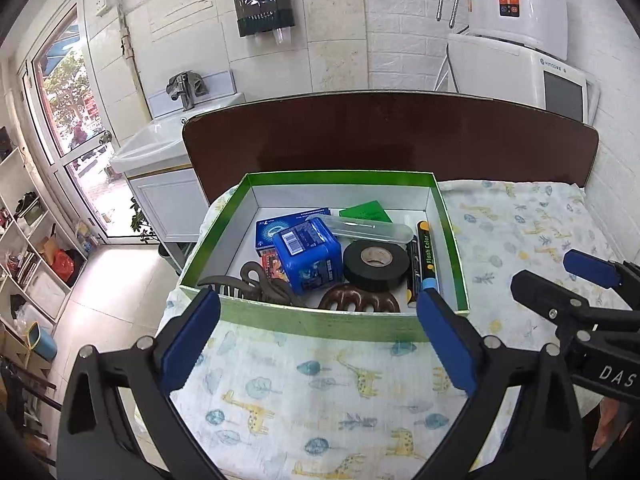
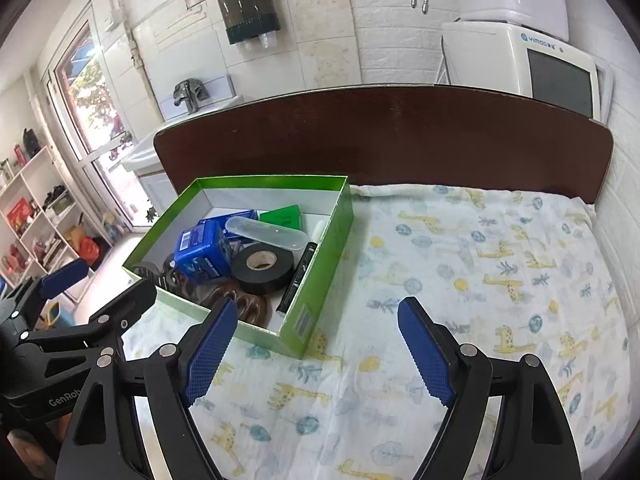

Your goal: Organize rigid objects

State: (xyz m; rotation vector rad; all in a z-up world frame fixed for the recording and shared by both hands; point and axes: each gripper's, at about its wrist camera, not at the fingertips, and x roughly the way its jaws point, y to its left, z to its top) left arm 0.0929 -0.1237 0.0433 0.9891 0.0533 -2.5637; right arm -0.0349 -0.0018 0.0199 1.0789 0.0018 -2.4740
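Lying across the bed: a pale sheet (image 2: 460, 264) printed with yellow giraffes and blue trees, running up to a dark brown headboard (image 1: 392, 136). Standing behind the headboard: white tiled and brick-pattern walls, a washbasin with a tap (image 1: 182, 92) at the left, a dark cup dispenser (image 1: 262, 0) on the wall, a white appliance (image 2: 532, 64) at the right. Showing further left: a glazed door (image 1: 68, 120) and white shelving (image 1: 28, 248).

Sitting at the sheet's far left corner, close against the headboard: a green cardboard box (image 1: 360, 322) with white inner walls. Lying inside: a blue tin (image 1: 308, 256), a roll of black tape (image 1: 376, 266) touching it, a black Flash Color marker (image 1: 424, 264) along the right wall, a clear plastic case (image 1: 364, 228), a green card (image 1: 366, 212) at the back, a brown pretzel-shaped piece (image 1: 360, 300) and dark scissors (image 1: 264, 280) against the near wall.

Hovering at the box's near wall: left gripper (image 1: 318, 344), jaws spread wide, gripping nothing, touching nothing.

Hanging over bare sheet right of the box: right gripper (image 2: 318, 354), jaws likewise wide apart and empty.
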